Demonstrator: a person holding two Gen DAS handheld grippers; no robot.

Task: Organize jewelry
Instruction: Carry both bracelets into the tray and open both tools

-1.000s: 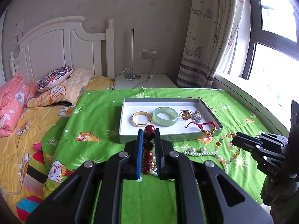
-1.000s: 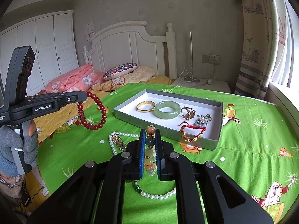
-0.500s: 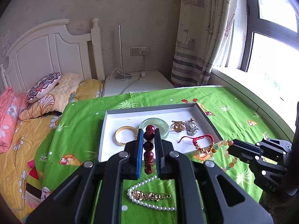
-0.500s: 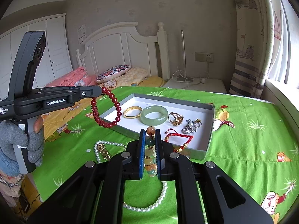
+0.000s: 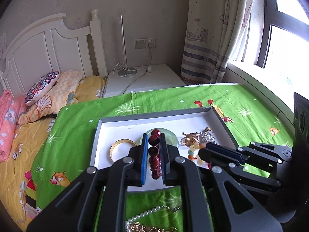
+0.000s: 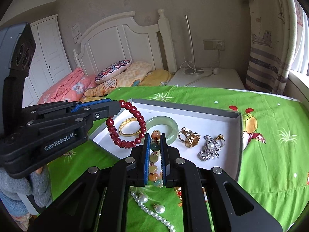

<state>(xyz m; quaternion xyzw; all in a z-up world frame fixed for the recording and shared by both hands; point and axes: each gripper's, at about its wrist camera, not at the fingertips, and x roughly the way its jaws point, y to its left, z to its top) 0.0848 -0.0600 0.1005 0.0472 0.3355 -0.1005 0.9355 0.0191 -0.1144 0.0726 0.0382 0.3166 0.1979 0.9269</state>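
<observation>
- Left gripper pinches red bracelet; loop hangs over tray, left end.
- Right gripper pinches mixed-bead strand (orange, green, cream) above tray's near edge.
- Pearl necklace lies on green cloth, outside tray.

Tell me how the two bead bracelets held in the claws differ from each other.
The red bracelet has beads of one dark red colour; the mixed bracelet strings orange, green and pale yellow beads. The red bracelet hangs from the left claw as an open loop in plain view; the mixed bracelet shows only as a short run in the right claw. Both are clamped above the white tray.
</observation>
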